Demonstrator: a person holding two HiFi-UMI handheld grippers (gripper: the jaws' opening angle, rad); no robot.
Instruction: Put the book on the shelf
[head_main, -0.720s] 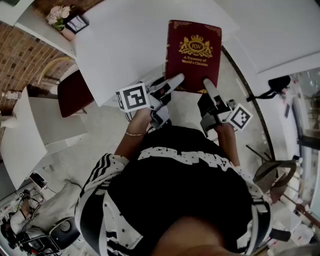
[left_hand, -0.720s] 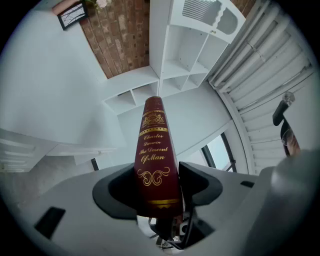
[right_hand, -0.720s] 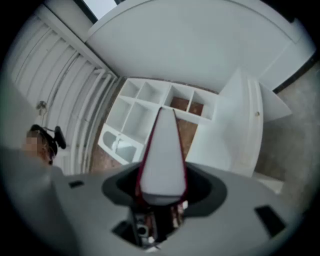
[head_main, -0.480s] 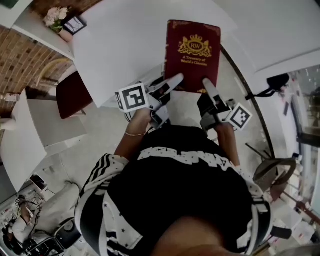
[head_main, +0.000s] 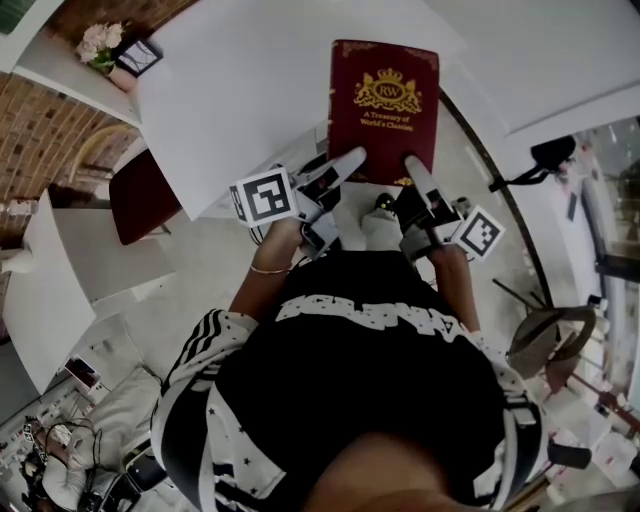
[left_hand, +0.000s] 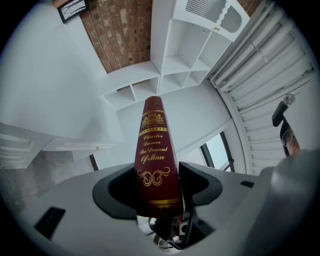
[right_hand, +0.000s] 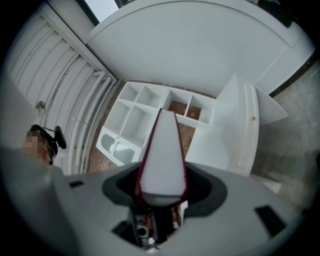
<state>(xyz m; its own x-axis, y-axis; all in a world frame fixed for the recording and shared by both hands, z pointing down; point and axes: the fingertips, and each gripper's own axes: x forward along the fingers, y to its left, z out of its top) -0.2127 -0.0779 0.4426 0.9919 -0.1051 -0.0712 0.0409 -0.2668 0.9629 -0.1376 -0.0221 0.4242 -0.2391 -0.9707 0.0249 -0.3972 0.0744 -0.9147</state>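
Gripping a dark red book (head_main: 385, 100) by its near edge, the left claw (head_main: 345, 163) was clamped on the spine side and the right claw (head_main: 412, 168) on the white page side; the book stuck out level ahead of both claws, cover up. White cubby shelves (left_hand: 167, 75) stood well ahead of the claws, against a brick wall (left_hand: 120, 35).

Head camera, as I read it: steeply down past the person's torso (head_main: 350, 400) onto the book (head_main: 385, 110). Camera on the left gripper (head_main: 352, 158) looks along its jaws, very near the spine (left_hand: 155, 160), white shelf unit (left_hand: 175, 65) beyond. Camera on the right gripper (head_main: 410, 165) likewise, at the page edge (right_hand: 161, 155). All three share the book; both gripper views, the shelf unit.
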